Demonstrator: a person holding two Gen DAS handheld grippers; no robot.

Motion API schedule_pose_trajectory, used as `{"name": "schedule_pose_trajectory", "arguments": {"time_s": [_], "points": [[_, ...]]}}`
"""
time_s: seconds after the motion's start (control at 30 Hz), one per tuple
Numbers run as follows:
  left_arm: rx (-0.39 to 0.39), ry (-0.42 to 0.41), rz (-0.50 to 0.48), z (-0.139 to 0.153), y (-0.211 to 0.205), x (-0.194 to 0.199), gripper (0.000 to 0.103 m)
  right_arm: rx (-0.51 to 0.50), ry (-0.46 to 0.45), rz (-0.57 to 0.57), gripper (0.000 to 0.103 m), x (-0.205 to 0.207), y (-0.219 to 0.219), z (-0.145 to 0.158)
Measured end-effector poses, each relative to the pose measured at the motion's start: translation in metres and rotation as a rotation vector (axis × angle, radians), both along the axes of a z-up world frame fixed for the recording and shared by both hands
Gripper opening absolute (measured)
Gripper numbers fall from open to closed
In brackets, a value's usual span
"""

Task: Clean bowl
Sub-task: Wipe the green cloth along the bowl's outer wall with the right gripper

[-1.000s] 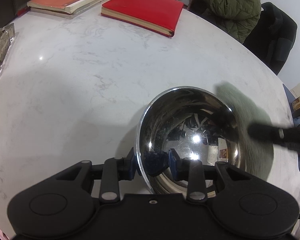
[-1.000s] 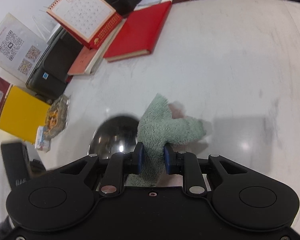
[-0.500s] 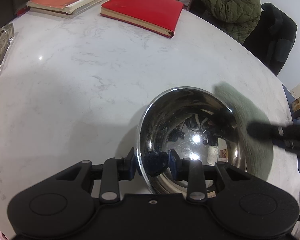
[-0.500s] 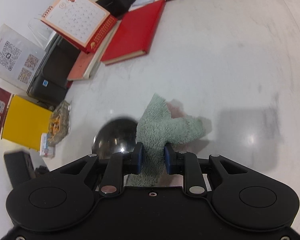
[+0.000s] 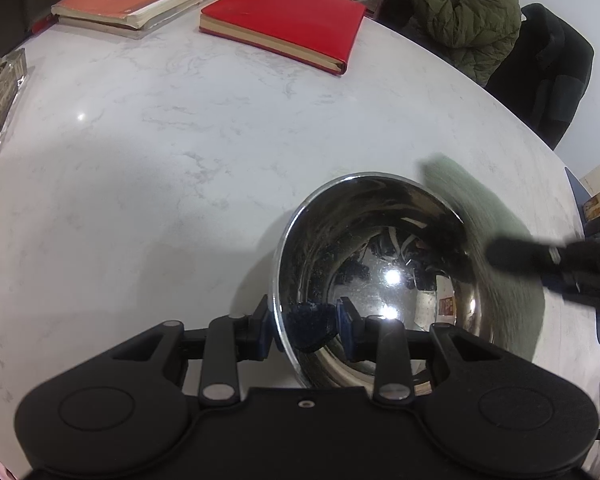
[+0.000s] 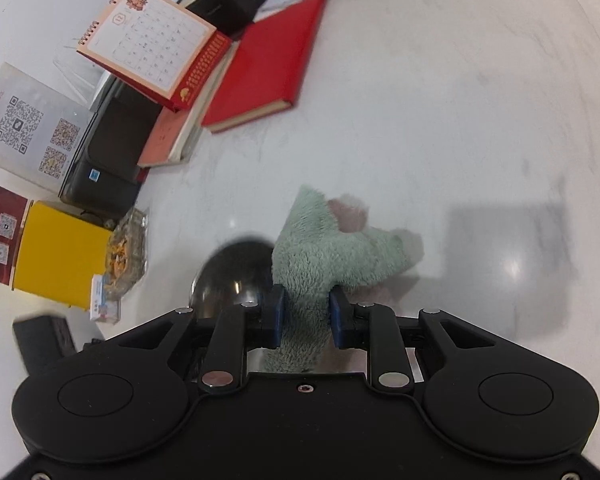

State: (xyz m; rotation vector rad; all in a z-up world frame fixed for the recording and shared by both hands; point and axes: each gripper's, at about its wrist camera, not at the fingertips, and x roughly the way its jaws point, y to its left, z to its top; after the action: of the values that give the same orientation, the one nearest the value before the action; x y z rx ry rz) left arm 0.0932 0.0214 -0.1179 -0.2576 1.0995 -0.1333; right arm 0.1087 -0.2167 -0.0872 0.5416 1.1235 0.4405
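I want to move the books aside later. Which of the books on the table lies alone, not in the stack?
The bright red hardcover book lies alone, flat on the marble table. The salmon-covered books beside it are stacked, with a calendar on top.

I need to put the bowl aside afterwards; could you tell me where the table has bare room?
Bare marble spreads between the bowl and the red notebook. The stretch right of the cloth is also free. It is crowded around the calendar, yellow box and ashtray.

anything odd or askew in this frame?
Only the steel bowl: it's tipped on its side, with the left tongs clamped on its rim. The right tongs grip a green cloth at the bowl's far side. No spills or damage visible.
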Motion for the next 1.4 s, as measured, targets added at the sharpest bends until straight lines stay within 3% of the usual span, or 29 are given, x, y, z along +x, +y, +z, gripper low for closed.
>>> {"name": "schedule_pose_trajectory", "arguments": {"time_s": [0.3, 0.43, 0.57, 0.8, 1.0, 1.27, 1.4], "points": [[-0.001, -0.002, -0.004, 0.0, 0.0, 0.002, 0.03, 0.052, 0.068, -0.014, 0.023, -0.026, -0.013, -0.012], [0.005, -0.001, -0.016, 0.001, -0.001, 0.003, 0.031, 0.035, 0.026, -0.012, 0.023, -0.002, -0.006, -0.01], [0.004, 0.006, -0.014, 0.001, -0.001, 0.004, 0.031, 0.105, 0.037, -0.04, 0.023, 0.012, -0.008, -0.018], [0.006, -0.001, -0.018, 0.0, -0.001, 0.004, 0.032, 0.222, 0.136, -0.1, 0.023, -0.023, -0.028, -0.031], [0.015, -0.006, -0.009, -0.001, -0.004, 0.003, 0.032, 0.244, 0.109, -0.115, 0.023, 0.016, -0.021, -0.033], [0.026, -0.025, 0.0, -0.001, -0.007, 0.0, 0.034, 0.271, 0.182, -0.107, 0.023, -0.028, -0.026, -0.043], [-0.019, -0.011, 0.018, -0.001, -0.001, 0.001, 0.032, 0.296, 0.193, -0.124, 0.023, -0.037, -0.027, -0.044]]}}
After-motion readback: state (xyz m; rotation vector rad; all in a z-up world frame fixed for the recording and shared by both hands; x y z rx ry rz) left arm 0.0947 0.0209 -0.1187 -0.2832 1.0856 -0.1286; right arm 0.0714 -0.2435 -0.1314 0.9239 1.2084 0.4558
